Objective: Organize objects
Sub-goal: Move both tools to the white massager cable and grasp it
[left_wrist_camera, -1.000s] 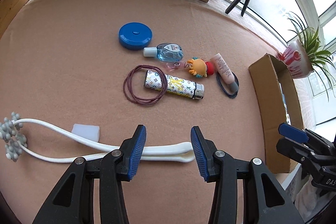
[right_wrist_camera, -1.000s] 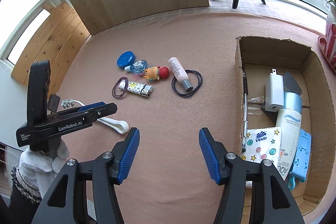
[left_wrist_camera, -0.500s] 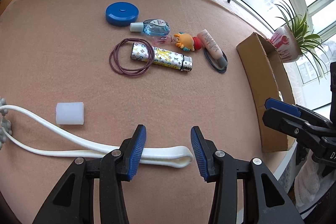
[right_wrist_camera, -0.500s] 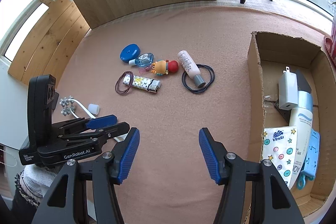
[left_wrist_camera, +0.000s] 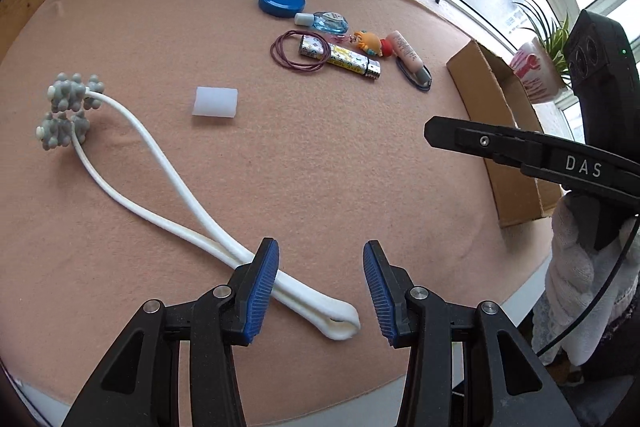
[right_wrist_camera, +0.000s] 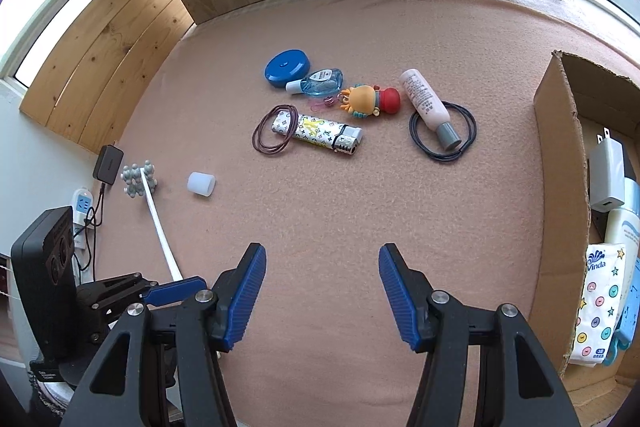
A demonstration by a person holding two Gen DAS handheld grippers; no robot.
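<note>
White capitals "DAS" stand on the side of the black gripper body (left_wrist_camera: 576, 163) that reaches in from the right of the left wrist view. In the right wrist view, the white tissue pack with coloured buttons and stars (right_wrist_camera: 600, 303), lying in the brown cardboard box (right_wrist_camera: 556, 187), carries the blue word "Vinda" under a small blue emblem. The pink squeeze tube with a grey cap (right_wrist_camera: 428, 105) bears lines of small print, too fine to read. The white lighter with a monogram pattern (right_wrist_camera: 316, 135) shows repeated "LV"-like marks, not clearly legible.

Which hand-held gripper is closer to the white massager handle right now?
Left. The left hand-held gripper hangs open just above the white massager's handle; the right hand-held gripper is open over bare mat, off to the side.
</note>
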